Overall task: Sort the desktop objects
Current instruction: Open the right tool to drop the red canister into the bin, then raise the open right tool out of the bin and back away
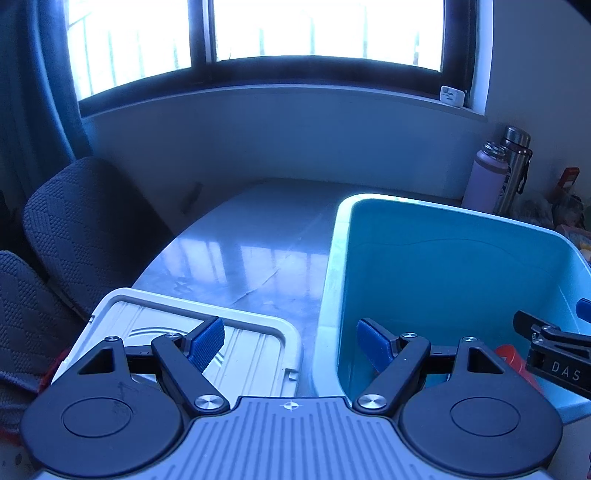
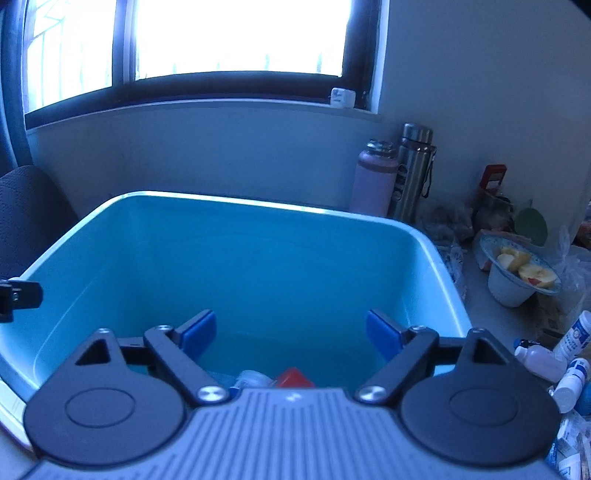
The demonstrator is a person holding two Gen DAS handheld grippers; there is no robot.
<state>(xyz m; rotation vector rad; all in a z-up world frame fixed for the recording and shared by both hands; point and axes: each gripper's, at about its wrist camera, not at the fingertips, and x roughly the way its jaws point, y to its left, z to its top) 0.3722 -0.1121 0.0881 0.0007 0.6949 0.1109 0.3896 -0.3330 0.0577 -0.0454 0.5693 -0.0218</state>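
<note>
Right hand-held gripper (image 2: 291, 334) open, empty, above my blue bin (image 2: 236, 206) with red item (image 2: 293, 377) and small bottle (image 2: 251, 378) inside.

Background items, for your reference:

1. Window (image 1: 314, 29), dark-framed and glaring white, at 12 o'clock in your left wrist view.
2. Curtain (image 1: 33, 92), dark, hanging at 10 o'clock.
3. Chair (image 1: 85, 229), dark woven fabric, at 9 o'clock, beside the tabletop (image 1: 251, 251).
4. Small white gadget (image 1: 452, 96) on the sill, at 1 o'clock.
5. Pink bottle (image 2: 373, 181) and steel flask (image 2: 413, 173), both upright and just beside each other against the wall, at 1 o'clock in your right wrist view.
6. White bowl (image 2: 509, 288) holding apple pieces (image 2: 535, 275), at 3 o'clock.
</note>
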